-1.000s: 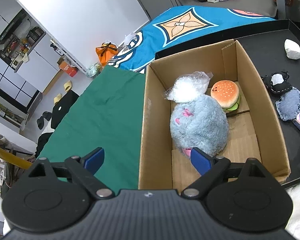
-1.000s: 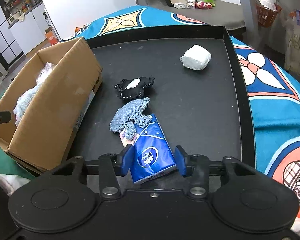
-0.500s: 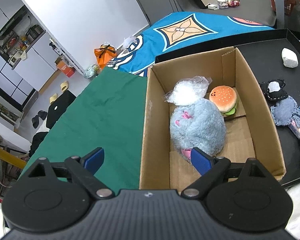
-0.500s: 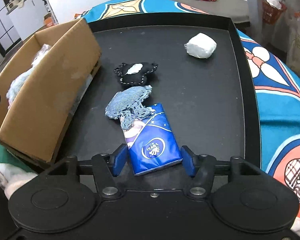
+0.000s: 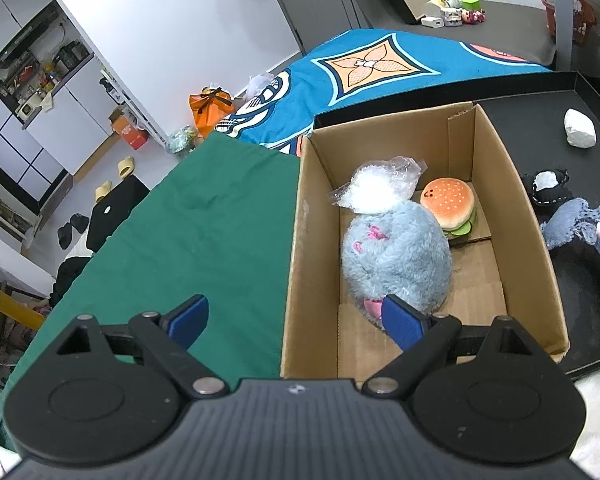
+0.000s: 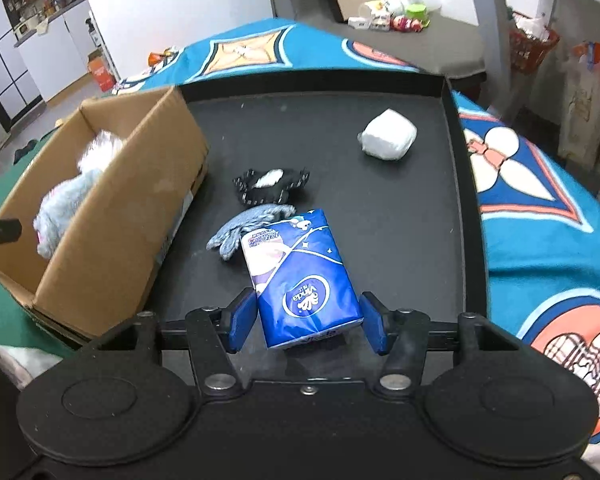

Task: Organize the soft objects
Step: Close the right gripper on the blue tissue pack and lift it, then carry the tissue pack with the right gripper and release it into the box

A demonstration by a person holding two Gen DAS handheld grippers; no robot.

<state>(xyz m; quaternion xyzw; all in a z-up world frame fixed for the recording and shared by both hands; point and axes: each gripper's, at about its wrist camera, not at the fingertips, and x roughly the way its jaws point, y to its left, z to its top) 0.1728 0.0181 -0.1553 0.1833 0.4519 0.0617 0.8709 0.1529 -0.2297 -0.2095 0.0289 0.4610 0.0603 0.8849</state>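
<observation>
A cardboard box [image 5: 296,248] holds a grey plush toy [image 5: 396,256], a burger plush [image 5: 448,200] and a clear bag of white stuffing [image 5: 376,190]. My left gripper [image 5: 296,320] is open and empty over the box's near left wall. My right gripper [image 6: 308,322] is shut on a blue tissue pack [image 6: 300,272] and holds it tilted above the black tray [image 6: 420,240]. A denim scrap [image 6: 244,224], a black-and-white plush [image 6: 270,184] and a white pad [image 6: 388,140] lie on the tray. The box [image 6: 112,216] stands left of them.
A green cloth [image 5: 188,232] covers the table left of the box. A blue patterned cloth [image 6: 540,216] lies right of the tray. The tray's raised rim [image 6: 466,200] borders the right side. Clutter sits on a grey bench [image 6: 420,40] behind.
My right gripper has gripped the tissue pack and lifted its near end off the tray. My left gripper has drawn back slightly and stays open.
</observation>
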